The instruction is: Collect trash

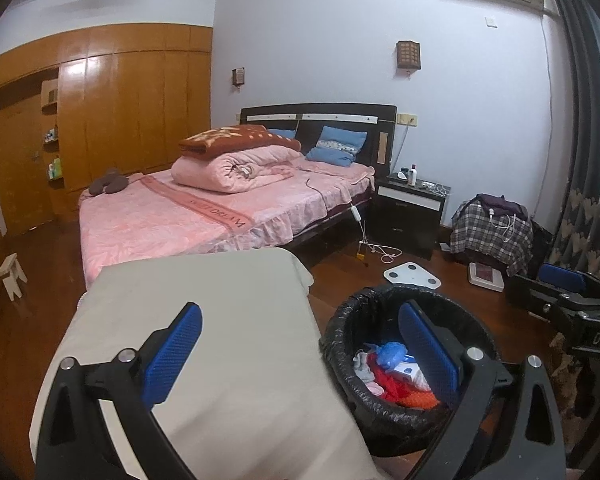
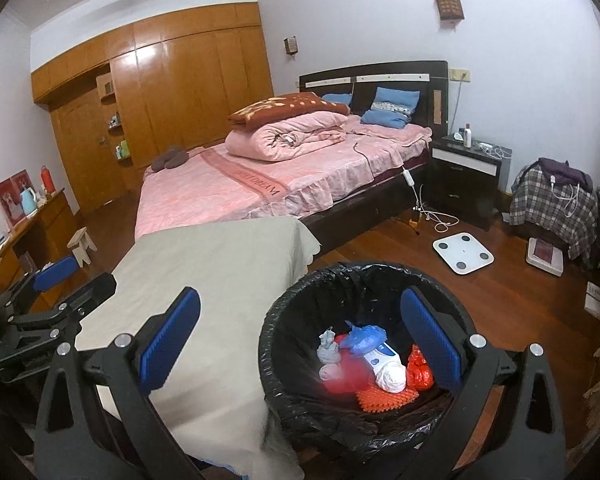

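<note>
A round bin lined with a black bag (image 2: 300, 412) (image 1: 388, 424) stands on the wooden floor beside a cloth-covered table (image 2: 220, 288) (image 1: 228, 320). Inside lie several pieces of trash: a blue plastic bag (image 2: 364, 338) (image 1: 392, 354), a white and blue box (image 2: 382, 354), a white wad (image 2: 392, 376), red crumpled pieces (image 2: 420, 372) and an orange spiky item (image 2: 374, 398). My right gripper (image 2: 300, 312) hangs open above the bin's left rim, nothing between its fingers. My left gripper (image 1: 300, 328) is open over the table's right edge, empty. Each gripper shows at the edge of the other's view.
A bed with pink covers (image 2: 268, 184) stands behind the table. A black nightstand (image 2: 464, 176), a white scale (image 2: 463, 253), cables (image 2: 436, 216) and a chair draped in plaid cloth (image 2: 556, 204) lie to the right. A small stool (image 2: 82, 246) and wooden desk (image 2: 32, 232) are left.
</note>
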A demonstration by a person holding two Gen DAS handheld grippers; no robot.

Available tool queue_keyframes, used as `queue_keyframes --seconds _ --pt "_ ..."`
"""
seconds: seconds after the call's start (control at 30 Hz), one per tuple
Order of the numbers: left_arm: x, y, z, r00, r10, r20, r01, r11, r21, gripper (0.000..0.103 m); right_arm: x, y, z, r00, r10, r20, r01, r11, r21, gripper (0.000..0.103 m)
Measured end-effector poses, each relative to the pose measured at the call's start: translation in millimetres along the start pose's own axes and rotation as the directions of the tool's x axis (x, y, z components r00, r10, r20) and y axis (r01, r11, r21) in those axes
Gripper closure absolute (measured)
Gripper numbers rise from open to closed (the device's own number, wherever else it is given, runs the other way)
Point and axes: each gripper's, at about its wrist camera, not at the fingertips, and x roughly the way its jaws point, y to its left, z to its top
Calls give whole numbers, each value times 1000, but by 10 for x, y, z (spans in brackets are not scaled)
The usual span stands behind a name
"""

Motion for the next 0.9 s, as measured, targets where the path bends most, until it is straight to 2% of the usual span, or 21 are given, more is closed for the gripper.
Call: queue_keyframes --seconds 0.9 --pt "-189 19 56 1000 10 19 -10 1000 13 6 -32 151 48 1000 13 7 -13 1000 -17 5"
